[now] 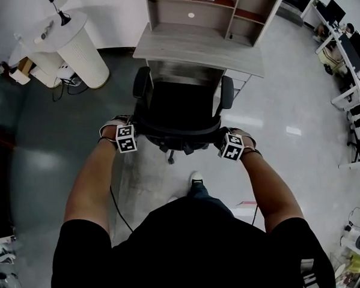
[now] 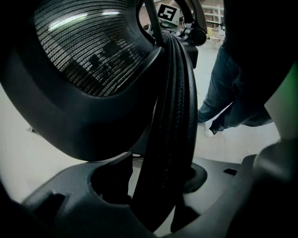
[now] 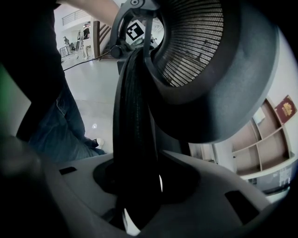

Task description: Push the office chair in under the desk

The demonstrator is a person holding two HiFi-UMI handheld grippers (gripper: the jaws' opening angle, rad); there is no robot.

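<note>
A black office chair [image 1: 178, 107] stands in front of the grey desk [image 1: 199, 49], its seat partly under the desktop and its mesh backrest [image 1: 180, 132] towards me. My left gripper [image 1: 137, 132] is at the backrest's left top corner and my right gripper [image 1: 220, 138] at its right top corner. In the left gripper view the ribbed black backrest rim [image 2: 172, 116] runs down between the jaws of the left gripper [image 2: 158, 186], which are shut on it. In the right gripper view the same rim [image 3: 132, 121] is clamped in the right gripper [image 3: 139, 186].
A shelf unit [image 1: 215, 12] stands on the desk. A white round stand [image 1: 81, 46] is at the far left, and a row of desks [image 1: 351, 71] at the right. A cable [image 1: 117, 204] trails on the floor by my foot [image 1: 195, 178].
</note>
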